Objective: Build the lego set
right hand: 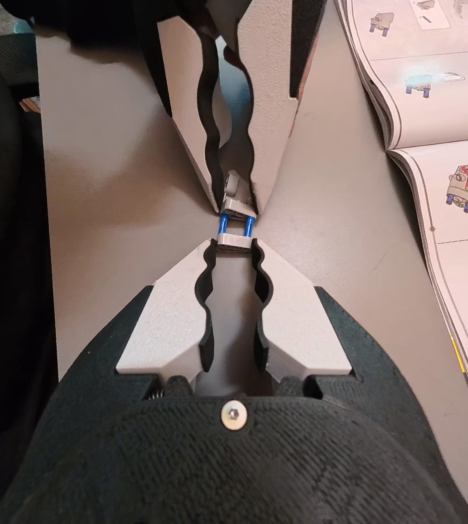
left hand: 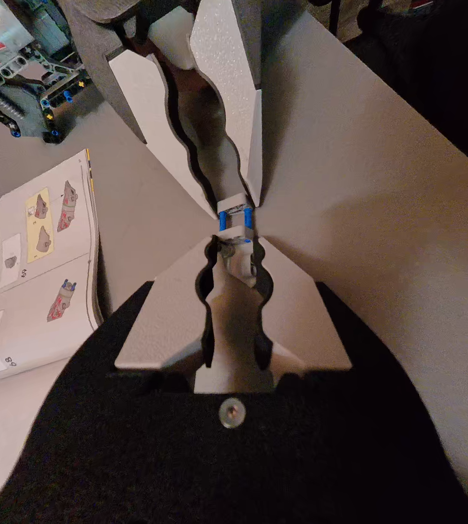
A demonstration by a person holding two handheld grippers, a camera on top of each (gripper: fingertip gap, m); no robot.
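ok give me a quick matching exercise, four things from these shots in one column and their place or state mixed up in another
Things
1. two blue lego pins
2. open paper instruction booklet
3. large grey and black lego model
4. small grey lego beam

Places or states
A. lying flat on the table, pages up
B. clamped at the right gripper's tips
C. bridging the two held grey pieces
D. standing on the table beyond the booklet, untouched

Pairs: 1-C, 2-A, 3-D, 4-B
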